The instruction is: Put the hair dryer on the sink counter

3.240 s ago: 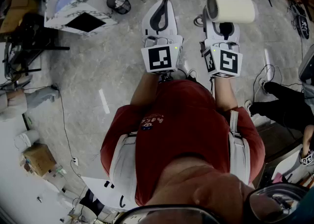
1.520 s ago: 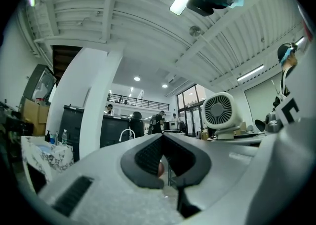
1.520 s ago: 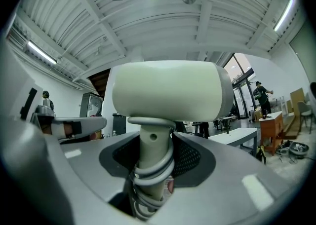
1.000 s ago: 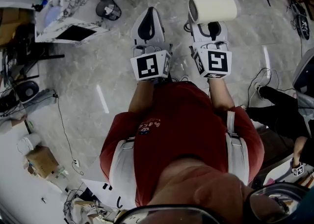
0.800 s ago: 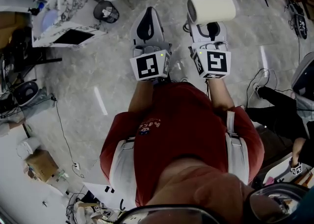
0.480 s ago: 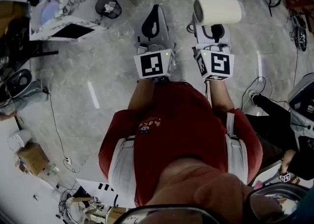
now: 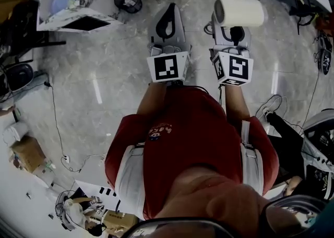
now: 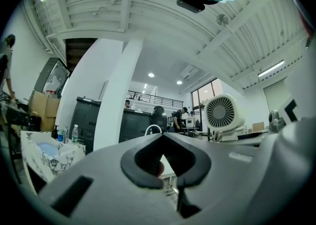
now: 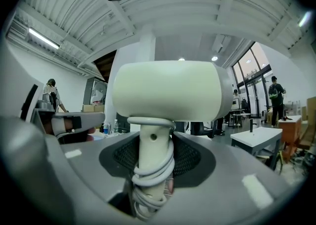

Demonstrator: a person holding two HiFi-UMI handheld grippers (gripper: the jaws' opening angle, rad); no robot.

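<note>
We carry hair dryer in mid-air, right gripper jaws clamped on cord-wrapped handle. Left gripper jaws together, empty. Transport step. Next: reach marble counter front-left, likely sink counter, and lower dryer.

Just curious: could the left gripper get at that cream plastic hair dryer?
Probably yes: the left gripper is beside the cream plastic hair dryer, nothing between them, but its jaws are shut.
</note>
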